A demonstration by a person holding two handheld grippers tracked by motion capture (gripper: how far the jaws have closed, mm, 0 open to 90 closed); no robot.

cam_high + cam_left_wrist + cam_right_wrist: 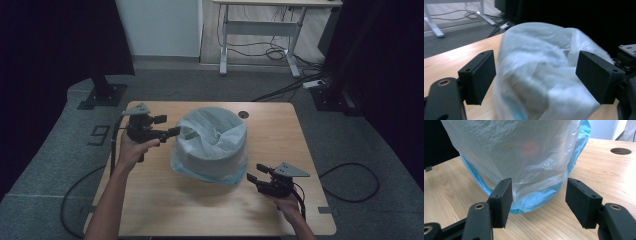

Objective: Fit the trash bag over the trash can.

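Note:
A round grey bin (210, 145) stands in the middle of the wooden table (280, 130), draped in a thin translucent bag (524, 157) whose lower hem looks blue. My left gripper (169, 125) hovers at the bin's upper left edge, level with the rim. In the left gripper view its jaws stand wide apart, and the left gripper (537, 72) frames the blurred bag (541, 55) without touching it. My right gripper (254, 172) sits low at the bin's front right. In its own view the right gripper (539, 200) is open, just short of the bag's hem.
A round cable hole (243, 114) sits in the table behind the bin. A white desk (260, 25) with loose cables under it stands at the back. Black stands and dark curtains flank both sides. A cable loop (350, 182) lies on the grey floor to the right.

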